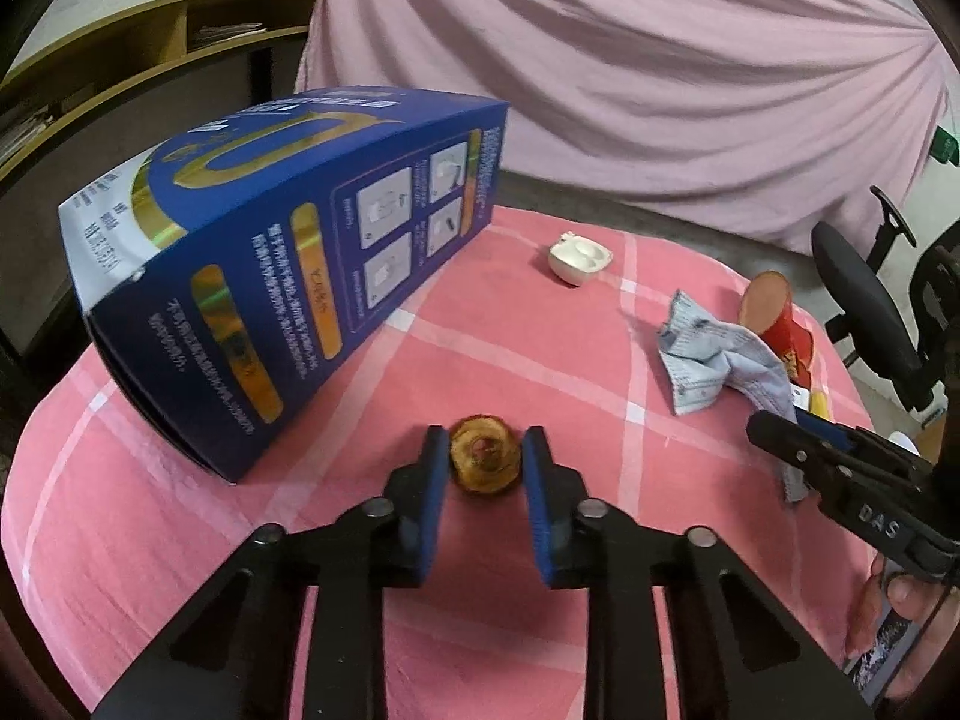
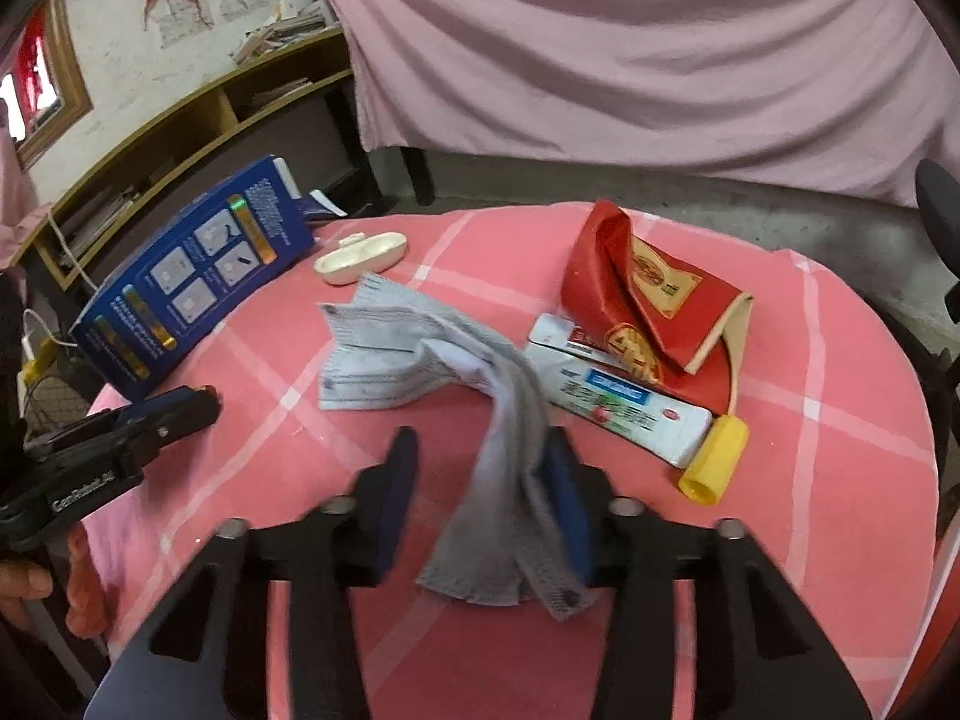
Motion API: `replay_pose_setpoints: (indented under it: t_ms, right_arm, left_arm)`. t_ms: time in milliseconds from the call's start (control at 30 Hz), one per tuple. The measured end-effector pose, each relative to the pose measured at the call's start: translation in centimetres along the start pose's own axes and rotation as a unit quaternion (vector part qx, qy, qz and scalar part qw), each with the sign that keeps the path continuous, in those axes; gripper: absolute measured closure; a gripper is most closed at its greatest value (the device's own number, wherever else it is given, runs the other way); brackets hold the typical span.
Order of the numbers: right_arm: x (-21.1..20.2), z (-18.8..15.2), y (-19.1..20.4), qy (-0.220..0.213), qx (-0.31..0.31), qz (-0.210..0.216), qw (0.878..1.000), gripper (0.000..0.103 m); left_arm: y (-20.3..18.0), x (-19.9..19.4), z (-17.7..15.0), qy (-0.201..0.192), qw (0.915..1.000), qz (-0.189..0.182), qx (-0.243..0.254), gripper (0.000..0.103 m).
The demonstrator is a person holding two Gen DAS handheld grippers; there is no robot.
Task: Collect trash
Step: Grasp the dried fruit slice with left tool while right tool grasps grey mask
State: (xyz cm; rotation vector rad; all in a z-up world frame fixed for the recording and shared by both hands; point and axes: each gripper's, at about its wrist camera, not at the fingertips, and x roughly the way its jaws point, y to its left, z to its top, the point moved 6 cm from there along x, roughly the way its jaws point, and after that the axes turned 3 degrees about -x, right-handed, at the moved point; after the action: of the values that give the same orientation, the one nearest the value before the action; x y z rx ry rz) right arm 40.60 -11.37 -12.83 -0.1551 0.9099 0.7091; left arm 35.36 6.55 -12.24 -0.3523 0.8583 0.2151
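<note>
In the left wrist view my left gripper (image 1: 485, 450) has its jaws around a brown dried fruit slice (image 1: 485, 461) on the pink checked tablecloth (image 1: 336, 540), close to its sides. A blue box (image 1: 288, 264) lies on its side to the left. In the right wrist view my right gripper (image 2: 480, 462) is open with a grey crumpled cloth (image 2: 432, 354) draped between its fingers. A crushed red paper cup (image 2: 654, 306), a white toothpaste tube (image 2: 624, 408) with a yellow cap (image 2: 717, 459) and a white plastic tray (image 2: 360, 258) lie beyond.
A pink curtain (image 1: 630, 72) hangs behind the round table. Wooden shelves (image 2: 198, 120) stand at the back left. An office chair (image 1: 870, 306) stands at the right. The left gripper shows in the right wrist view (image 2: 120, 438), the right gripper in the left wrist view (image 1: 840, 468).
</note>
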Motion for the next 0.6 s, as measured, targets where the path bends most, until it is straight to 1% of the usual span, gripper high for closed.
replay_pose_setpoints:
  t_ms: [33,67,167,333,467,600]
  right_arm:
    - [0.0,0.0,-0.1,-0.001,0.001,-0.001,1.000,0.073]
    - [0.0,0.0,-0.1,-0.002,0.003,-0.002,1.000,0.083]
    - [-0.1,0.0,-0.2,-0.006,0.006,0.003,1.000,0.089]
    - [-1.0,0.0,0.3,-0.027,0.009,0.027,0.999,0.093]
    - [-2.3,-0.2,0.8,-0.050,0.008,0.035,0.998,0.094]
    - [-4.7,-0.3,0.8,-0.105,0.013,0.034,0.994,0.094]
  left_arm:
    - [-0.1,0.0,0.0,0.000,1.0000,-0.002,0.003,0.083]
    - [-0.3,0.0,-0.1,-0.001,1.0000,-0.005,0.007,0.083]
    - [-1.0,-0.1,-0.3,0.001,0.9996,-0.021,0.019,0.083]
    - [-2.3,-0.8,-0.7,-0.011,0.9977,-0.058,0.034,0.083]
    - [-3.4,-2.6,-0.5,-0.055,0.9942,-0.078,0.049,0.083]
    - [-4.3,-4.9,-0.7,-0.116,0.9873,-0.087,0.065,0.083]
